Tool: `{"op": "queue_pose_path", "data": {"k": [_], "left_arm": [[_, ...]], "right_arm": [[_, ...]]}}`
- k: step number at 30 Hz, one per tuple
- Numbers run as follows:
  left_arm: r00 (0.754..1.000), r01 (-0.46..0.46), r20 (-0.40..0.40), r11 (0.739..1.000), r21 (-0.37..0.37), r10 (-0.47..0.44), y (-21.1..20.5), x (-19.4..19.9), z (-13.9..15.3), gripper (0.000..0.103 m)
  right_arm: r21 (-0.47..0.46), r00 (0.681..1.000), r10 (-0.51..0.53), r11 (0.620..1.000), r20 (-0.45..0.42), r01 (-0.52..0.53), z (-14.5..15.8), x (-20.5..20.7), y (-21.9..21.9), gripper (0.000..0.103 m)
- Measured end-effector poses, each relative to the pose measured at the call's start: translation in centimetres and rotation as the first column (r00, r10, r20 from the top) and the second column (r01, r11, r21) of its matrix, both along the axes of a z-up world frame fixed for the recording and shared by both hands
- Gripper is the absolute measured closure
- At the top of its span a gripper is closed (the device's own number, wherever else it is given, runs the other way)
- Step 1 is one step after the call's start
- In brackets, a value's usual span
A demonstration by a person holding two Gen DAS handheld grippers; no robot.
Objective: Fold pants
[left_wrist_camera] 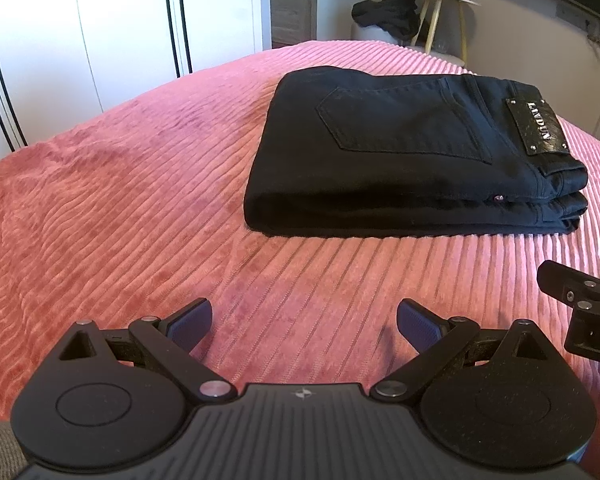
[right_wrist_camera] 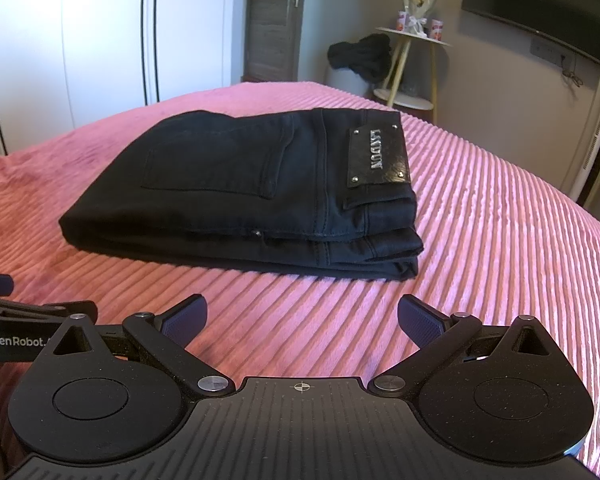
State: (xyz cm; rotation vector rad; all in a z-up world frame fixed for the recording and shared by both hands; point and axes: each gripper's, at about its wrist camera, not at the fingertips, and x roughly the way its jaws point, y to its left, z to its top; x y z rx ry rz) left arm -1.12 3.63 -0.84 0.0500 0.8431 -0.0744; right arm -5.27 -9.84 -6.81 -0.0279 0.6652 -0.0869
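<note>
The black pants (right_wrist_camera: 236, 196) lie folded into a thick, neat packet on the pink ribbed bedspread (right_wrist_camera: 500, 240), with a back pocket and a leather brand patch (right_wrist_camera: 379, 157) facing up. The right gripper (right_wrist_camera: 302, 322) is above the bedspread, near the pants but not touching them; its jaws stand wide apart and hold nothing. At the left edge a part of the left gripper (right_wrist_camera: 28, 320) shows. Behind the bed there is a small round side table (right_wrist_camera: 414, 40), and a dark garment (right_wrist_camera: 360, 58) lies on a stool beside it.

One folded pants (left_wrist_camera: 412, 152), two grippers (left_wrist_camera: 304, 328), one bedspread (left_wrist_camera: 120, 208).
</note>
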Motion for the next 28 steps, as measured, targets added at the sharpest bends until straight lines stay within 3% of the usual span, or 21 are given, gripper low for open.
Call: {"op": "queue_pose_path", "data": {"k": [23, 28], "left_arm": [[1.000, 0.004, -0.006, 0.999, -0.043, -0.004, 0.27, 0.01, 0.01, 0.004], [1.000, 0.027, -0.004, 1.000, -0.016, -0.027, -0.31, -0.17, -0.03, 0.004]], "right_arm": [[-0.002, 1.000, -0.001, 1.000, 0.002, 0.001, 0.07, -0.02, 0.08, 0.000], [-0.003, 1.000, -0.001, 1.000, 0.002, 0.001, 0.04, -0.03, 0.09, 0.000]]}}
